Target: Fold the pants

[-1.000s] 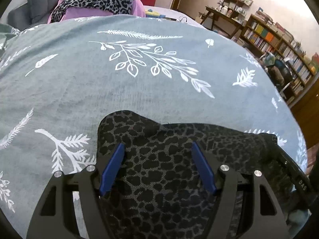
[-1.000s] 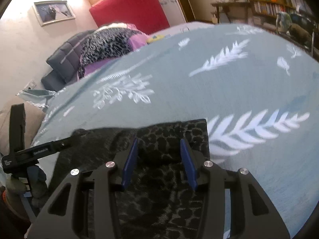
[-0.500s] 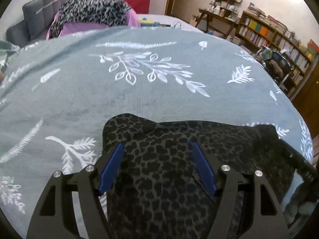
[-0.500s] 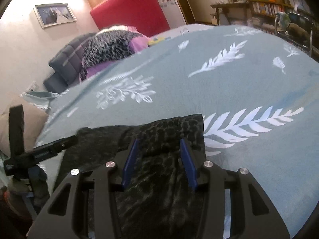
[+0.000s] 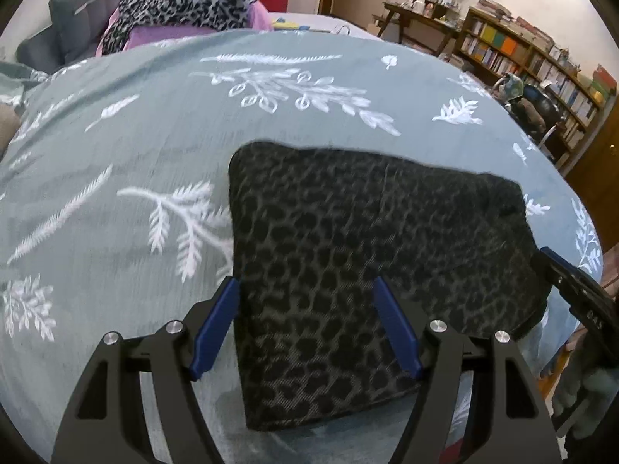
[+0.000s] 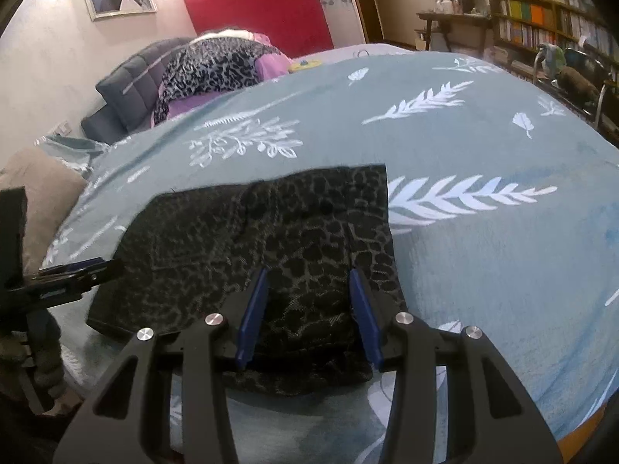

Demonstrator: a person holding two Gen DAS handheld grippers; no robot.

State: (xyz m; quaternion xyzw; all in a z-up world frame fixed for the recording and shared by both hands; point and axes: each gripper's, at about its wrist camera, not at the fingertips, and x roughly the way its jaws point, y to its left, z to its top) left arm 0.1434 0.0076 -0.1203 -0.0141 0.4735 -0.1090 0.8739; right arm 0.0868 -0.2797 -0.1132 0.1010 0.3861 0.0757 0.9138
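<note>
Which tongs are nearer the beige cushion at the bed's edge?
Left. The cushion shows beyond the left tongs, which sit at the pants' left end; the right tongs are over the pants' right end, farther from it.

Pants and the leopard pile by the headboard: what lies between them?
Only bare leaf-print bedspread between pants and pile, in both wrist views.

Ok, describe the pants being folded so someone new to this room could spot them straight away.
Find the big bed with the grey-green leaf-print bedspread. The pants lie folded at its near edge, under both grippers. They are dark leopard print, flat and squared, unlike the paler leopard cloth heaped at the headboard.
</note>
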